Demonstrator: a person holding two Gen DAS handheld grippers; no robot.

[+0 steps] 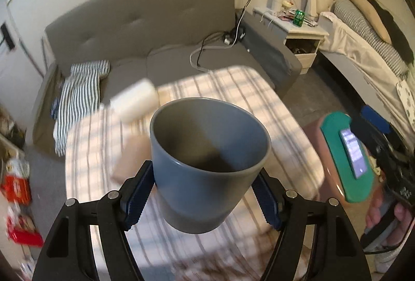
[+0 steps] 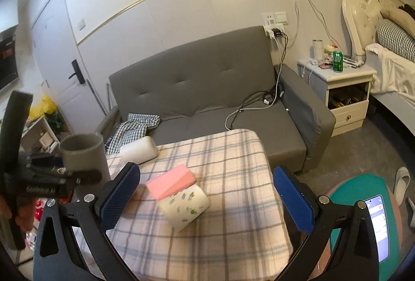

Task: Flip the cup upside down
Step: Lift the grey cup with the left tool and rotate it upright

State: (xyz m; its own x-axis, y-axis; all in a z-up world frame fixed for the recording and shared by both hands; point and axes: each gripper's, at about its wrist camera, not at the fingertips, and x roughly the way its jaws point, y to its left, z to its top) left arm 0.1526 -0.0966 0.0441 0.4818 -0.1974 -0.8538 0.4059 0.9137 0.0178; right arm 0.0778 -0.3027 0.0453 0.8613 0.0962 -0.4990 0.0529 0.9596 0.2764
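A grey-blue cup (image 1: pixel 207 164) is held upright, mouth up, between the blue pads of my left gripper (image 1: pixel 205 199), raised above the plaid-covered table (image 1: pixel 272 110). The cup also shows in the right wrist view (image 2: pixel 85 154) at the far left, held by the left gripper (image 2: pixel 52 177) beside the table's left edge. My right gripper (image 2: pixel 206 198) is open and empty, its blue pads (image 2: pixel 120 192) wide apart over the plaid table (image 2: pixel 233 203).
On the table lie a pink block (image 2: pixel 170 183), a white printed roll (image 2: pixel 185 205) and a white pack (image 2: pixel 138 150). A grey sofa (image 2: pixel 207 89) with striped cloth and cables stands behind. A teal stool with a phone (image 2: pixel 377 226) is at the right.
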